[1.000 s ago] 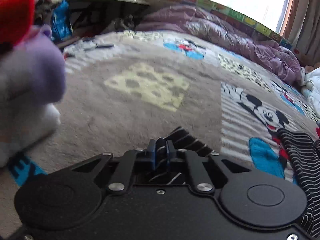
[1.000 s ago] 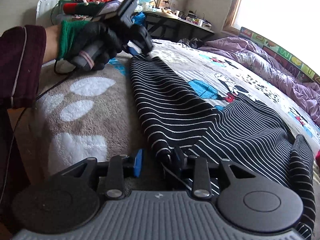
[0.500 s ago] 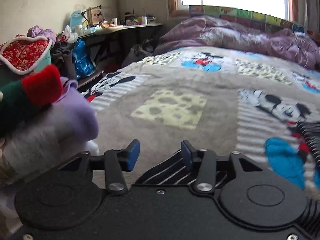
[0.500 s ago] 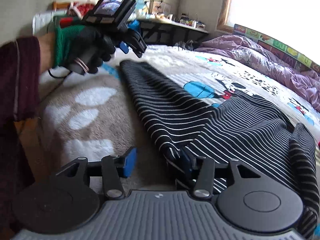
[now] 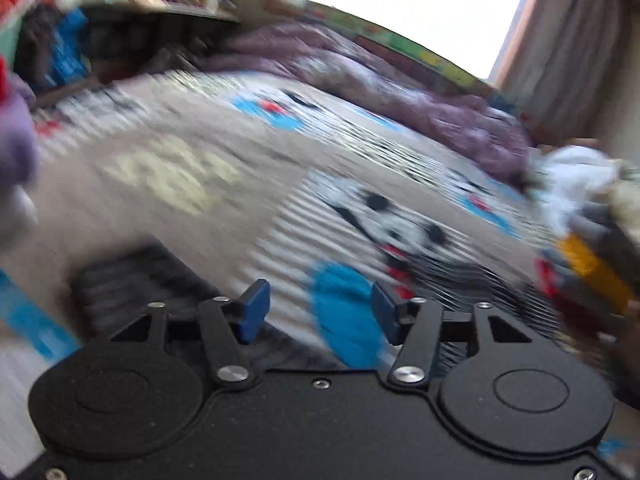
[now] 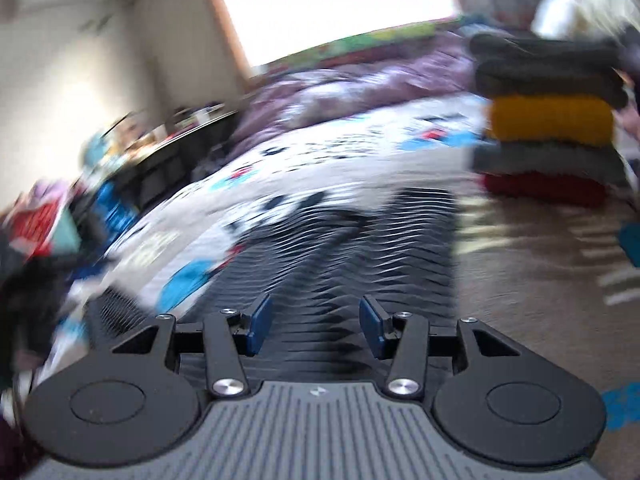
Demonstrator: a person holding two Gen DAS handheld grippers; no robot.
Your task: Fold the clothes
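Both grippers are swinging away from where they were half a second ago, and both views are smearing with motion blur. Your left gripper [image 5: 320, 312], which was pinching a corner of the striped garment a second ago and had only just let go at the half-second mark, is now standing wide apart with nothing between its blue pads [image 5: 254, 312]. Your right gripper [image 6: 314, 326] is likewise spread and empty, hanging over the black-and-white striped garment [image 6: 360, 256] rather than gripping its edge as before.

That garment is lying flat on the bed's cartoon-print blanket [image 6: 304, 160], directly ahead of the right gripper; in the left wrist view a dark folded part of it [image 5: 132, 280] is showing just beside the left finger.

A stack of folded clothes [image 6: 552, 128] in grey, yellow and red is now coming into sight at the right, sitting on the blanket beyond the garment. Behind it a rumpled purple duvet [image 5: 400, 88] is lying under a bright window [image 5: 408, 4], with a cluttered counter [image 5: 160, 16] along the far wall.
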